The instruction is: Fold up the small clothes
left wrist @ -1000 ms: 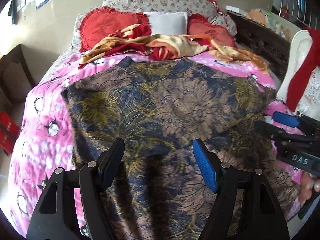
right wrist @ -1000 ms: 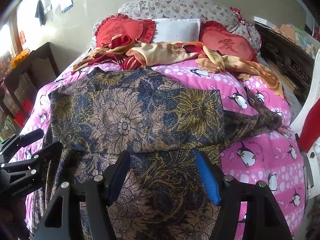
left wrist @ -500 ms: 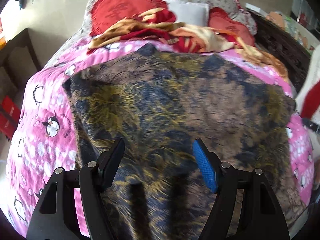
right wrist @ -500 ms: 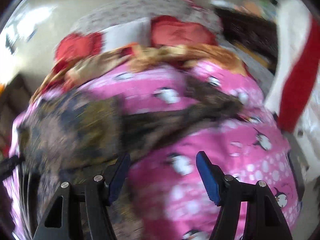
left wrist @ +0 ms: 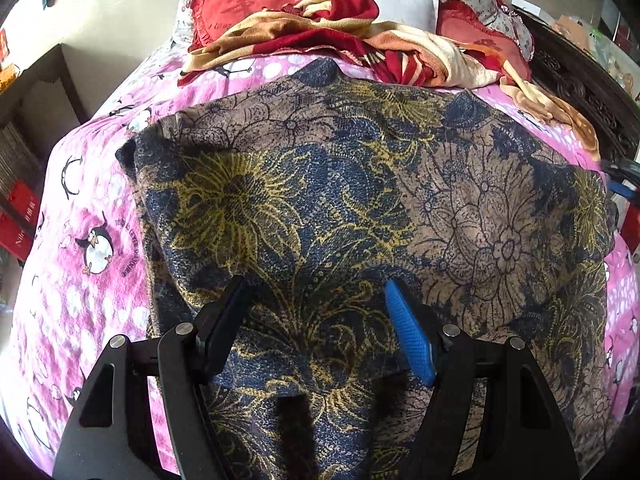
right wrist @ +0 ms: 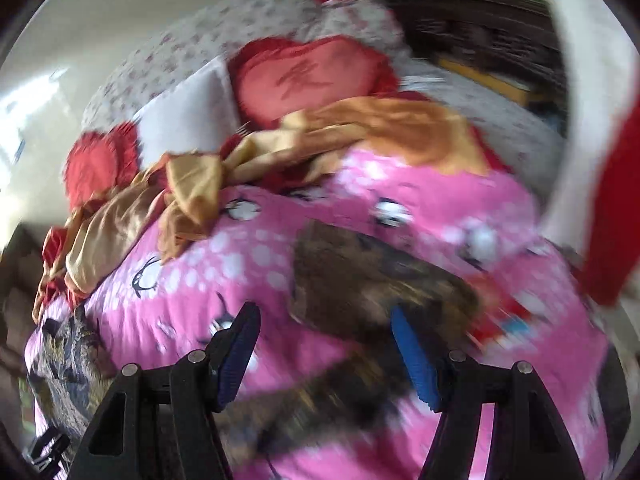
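1. The left hand-held gripper (left wrist: 316, 320) is seen with its jaws spread wide, and nothing is pinched between them.
2. It is held above the flowery garment (left wrist: 360, 208), pointing down at it. Whether the fingertips touch the cloth cannot be told.
3. The garment is spread flat on the bed, reaching out ahead of the left hand-held gripper and to both sides of it. The cloth is brown, blue and yellow.
4. The right hand-held gripper (right wrist: 324, 344) is also seen with its jaws wide apart, and nothing is gripped.
5. The right wrist view is blurred. A brown sleeve (right wrist: 380, 284) of the garment is seen lying just past the blue fingertip, on the pink penguin blanket (right wrist: 420, 196). No touch between sleeve and finger can be made out.
6. More of the garment's cloth is seen under and between the right jaws, and a patch of it at the far left edge of that view.
7. Both hand-held grippers are tipped steeply down toward the bed.
8. Farther up the bed, a red and gold cloth (left wrist: 340, 40) is bunched up past the garment.
9. Behind that, red heart-shaped cushions (left wrist: 248, 4) and a white pillow (left wrist: 404, 4) are seen at the head of the bed.
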Tool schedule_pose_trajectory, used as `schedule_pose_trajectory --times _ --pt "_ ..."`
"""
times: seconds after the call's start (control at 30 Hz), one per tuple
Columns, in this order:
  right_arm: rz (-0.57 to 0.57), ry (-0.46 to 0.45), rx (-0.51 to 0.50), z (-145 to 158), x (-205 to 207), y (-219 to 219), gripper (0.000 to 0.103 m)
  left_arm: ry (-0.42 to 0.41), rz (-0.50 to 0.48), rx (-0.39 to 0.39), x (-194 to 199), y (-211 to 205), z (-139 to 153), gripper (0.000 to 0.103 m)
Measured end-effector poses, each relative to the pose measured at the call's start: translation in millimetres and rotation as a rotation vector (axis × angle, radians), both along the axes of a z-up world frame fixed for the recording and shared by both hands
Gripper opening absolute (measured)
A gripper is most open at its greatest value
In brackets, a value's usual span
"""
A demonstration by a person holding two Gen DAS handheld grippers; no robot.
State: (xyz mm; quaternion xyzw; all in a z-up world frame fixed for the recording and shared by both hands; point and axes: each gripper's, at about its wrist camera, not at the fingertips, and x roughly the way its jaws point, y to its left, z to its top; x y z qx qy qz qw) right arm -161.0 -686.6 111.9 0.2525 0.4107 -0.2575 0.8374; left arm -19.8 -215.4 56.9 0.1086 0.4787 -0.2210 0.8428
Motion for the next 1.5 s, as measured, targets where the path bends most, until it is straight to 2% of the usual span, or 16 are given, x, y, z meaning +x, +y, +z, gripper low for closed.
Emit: schedule_pose_trajectory --times 0.07,0.13,0.17,0.2,0.27,0.37,0.47,0.6,0.77,0.87,1.0,1.1,1.23,1.33,1.43,1.5 --pt "0.081 0.052 0.037 -23 26 -7 0.066 -0.005 -0.001 0.010 0 1 1 0.071" --pt "0.042 0.118 0.034 -44 32 -17 0.029 -0.009 -0.006 0.020 0 2 2 0.071" --pt "0.013 0.113 0.078 -52 27 -24 0.003 -0.010 -0.007 0.022 0 3 2 0.071" --pt "-0.014 0.080 0.114 -54 19 -30 0.003 -0.010 -0.009 0.022 0 4 3 0.071" --pt "-0.042 0.027 0.103 -45 4 -33 0.003 -0.011 -0.006 0.019 2 5 3 0.071" --pt "-0.065 -0.075 0.039 -2 -27 -33 0.003 -0.005 0.003 -0.003 4 7 7 0.071" --pt "-0.030 -0.221 -0.013 68 -52 -24 0.003 -0.017 -0.002 -0.026 0 8 17 0.071" --pt "0.095 -0.417 -0.096 176 -75 8 0.003 -0.040 0.002 -0.047 -5 15 33 0.071" --pt "0.265 -0.586 -0.090 262 -77 60 0.003 -0.071 0.012 -0.076 -10 30 54 0.071" --pt "0.364 -0.595 -0.069 285 -62 100 0.003 -0.083 0.022 -0.085 -11 41 64 0.071" --pt "0.485 -0.591 -0.133 310 -39 165 0.003 -0.096 0.036 -0.096 -11 58 73 0.071" --pt "0.553 -0.608 -0.171 326 -36 197 0.003 -0.109 0.040 -0.093 -12 70 76 0.071" --pt "0.673 -0.659 -0.165 342 -49 227 0.003 -0.107 0.054 -0.102 -9 78 76 0.071" --pt "0.843 -0.666 -0.170 345 -65 255 0.003 -0.105 0.059 -0.121 -6 81 79 0.071" --pt "1.010 -0.608 -0.216 333 -58 295 0.003 -0.123 0.079 -0.167 -2 94 88 0.071" --pt "1.087 -0.550 -0.148 311 -36 313 0.003 -0.133 0.094 -0.203 2 109 95 0.071"
